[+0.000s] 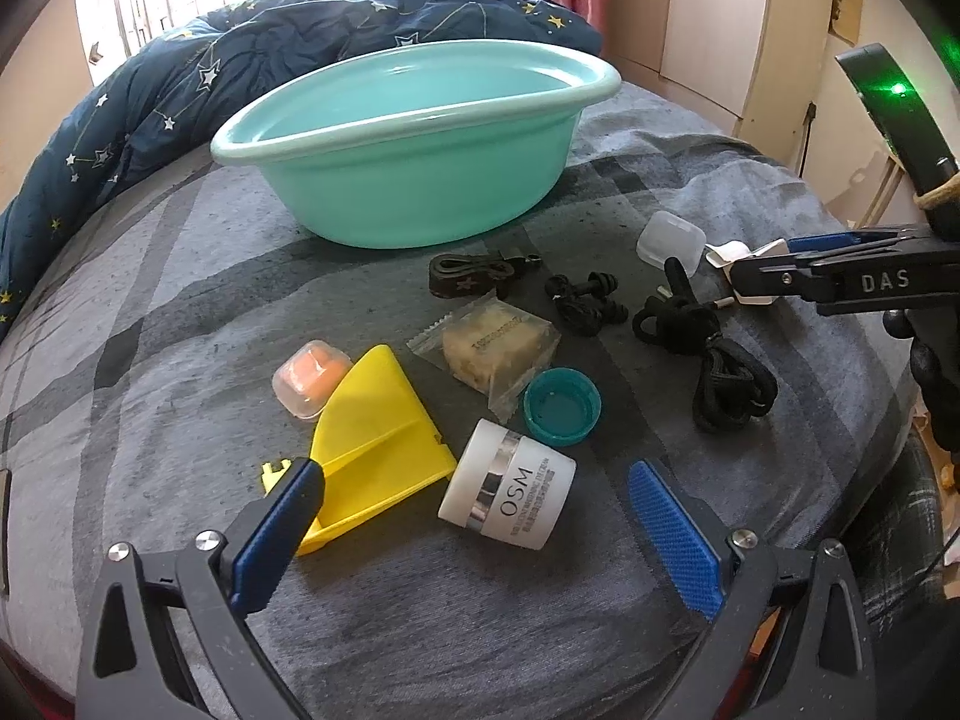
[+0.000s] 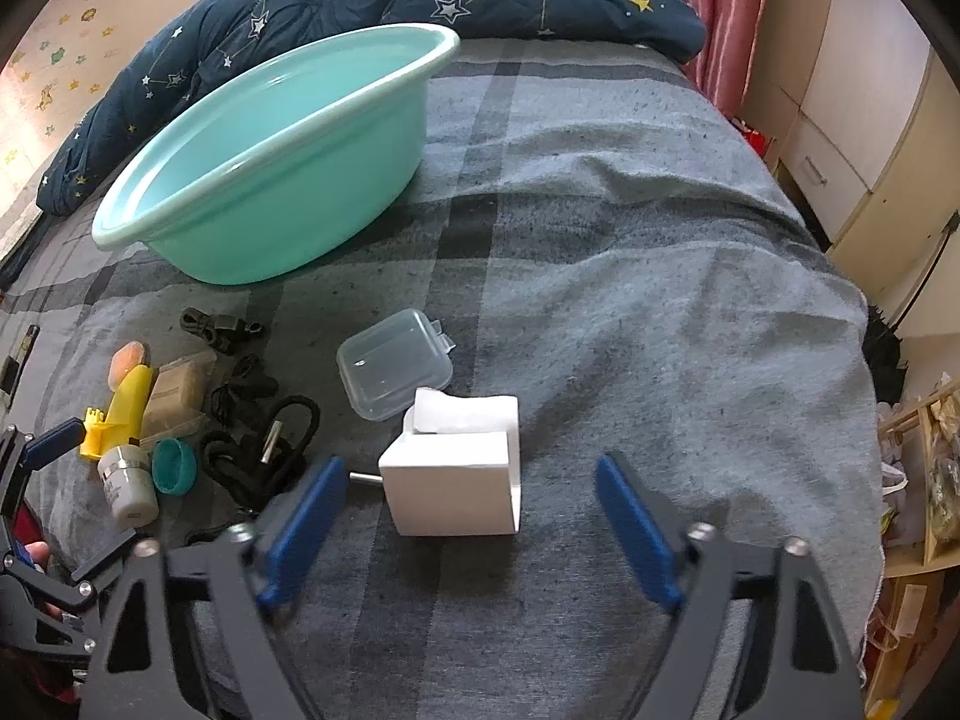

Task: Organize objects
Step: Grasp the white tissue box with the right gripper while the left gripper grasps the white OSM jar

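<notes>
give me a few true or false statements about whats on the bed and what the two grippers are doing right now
1. The mint green plastic basin has nothing visible inside it. True.
2. The left gripper is clamped on the white cream jar with a silver band. False: its jaws are open, with the jar lying between them, not pinched.
3. The small white cardboard box lies between the right gripper fingers. True.
4. The teal bottle cap sits inside the basin. False: it lies on the grey checked bedsheet beside the jar.
5. The yellow plastic scoop is on the sheet. True.
</notes>
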Demonstrator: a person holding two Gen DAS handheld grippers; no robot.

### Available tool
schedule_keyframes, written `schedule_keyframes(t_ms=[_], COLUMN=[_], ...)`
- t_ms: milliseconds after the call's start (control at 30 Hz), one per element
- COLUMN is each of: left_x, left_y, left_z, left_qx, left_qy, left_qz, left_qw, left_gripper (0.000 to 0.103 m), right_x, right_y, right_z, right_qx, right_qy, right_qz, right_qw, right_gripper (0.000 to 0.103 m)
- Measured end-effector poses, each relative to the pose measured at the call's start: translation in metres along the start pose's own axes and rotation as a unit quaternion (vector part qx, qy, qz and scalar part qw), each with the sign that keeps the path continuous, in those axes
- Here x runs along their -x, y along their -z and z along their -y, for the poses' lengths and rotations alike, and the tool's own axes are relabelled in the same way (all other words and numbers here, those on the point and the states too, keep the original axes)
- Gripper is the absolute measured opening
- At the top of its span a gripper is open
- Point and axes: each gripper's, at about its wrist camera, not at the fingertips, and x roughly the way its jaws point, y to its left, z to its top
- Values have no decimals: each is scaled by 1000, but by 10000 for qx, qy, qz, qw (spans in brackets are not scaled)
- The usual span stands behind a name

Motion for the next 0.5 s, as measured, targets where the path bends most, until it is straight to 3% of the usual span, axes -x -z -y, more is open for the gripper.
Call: schedule_keyframes(t_ms=[67,200,267,500], left_x=[0,-3,-2,3], left_y=[0,1,1,1], left_z=[1,2,4,5], left_qx=[-8,-61,-91,-95], left_qy=[26,92,196,241], left_qz=[-2,-90,-82,-31], left_qw=[10000,9999,9997,9997], left_gripper=[94,61,47,43], right_x=[-2,-2,-1,10], right_y=[2,4,4,5], right_z=[0,-1,-1,-10], right_qx=[-17,-22,-7,197], right_qy=[-24,-117,-146,-63], right_qz=[-49,-93,-88,49], right_qw=[10000,9999,9999,9998], right_gripper=[74,43,42,42])
